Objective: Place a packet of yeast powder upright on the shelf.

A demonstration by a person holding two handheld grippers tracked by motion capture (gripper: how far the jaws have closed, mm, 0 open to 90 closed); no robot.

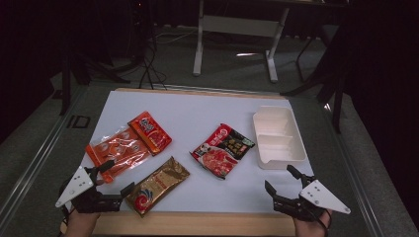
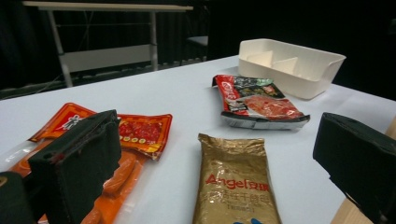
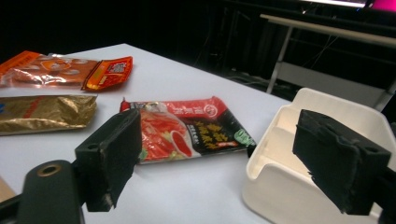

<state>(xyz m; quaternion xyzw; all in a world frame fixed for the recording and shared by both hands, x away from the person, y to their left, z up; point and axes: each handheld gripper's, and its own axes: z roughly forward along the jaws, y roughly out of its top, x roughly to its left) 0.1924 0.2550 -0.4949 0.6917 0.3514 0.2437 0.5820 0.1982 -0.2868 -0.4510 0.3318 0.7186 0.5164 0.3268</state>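
Bare table (image 1: 197, 111) lay along the far edge, gold packet (image 1: 157, 184) and orange packets (image 1: 118, 148) crowded near left, red packet (image 1: 222, 149) blocked centre, white tray (image 1: 278, 137) blocked right.

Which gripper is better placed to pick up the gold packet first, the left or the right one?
Probably the left. The left gripper is open with the gold packet right beside its jaws. The right gripper, also open, sits nearer the white tray.

Both grippers low at the near table edge, jaws apart

The left gripper (image 1: 114, 177) and right gripper (image 1: 282, 178) point forward, each held from below by a hand, jaws gaping wide with nothing between them.
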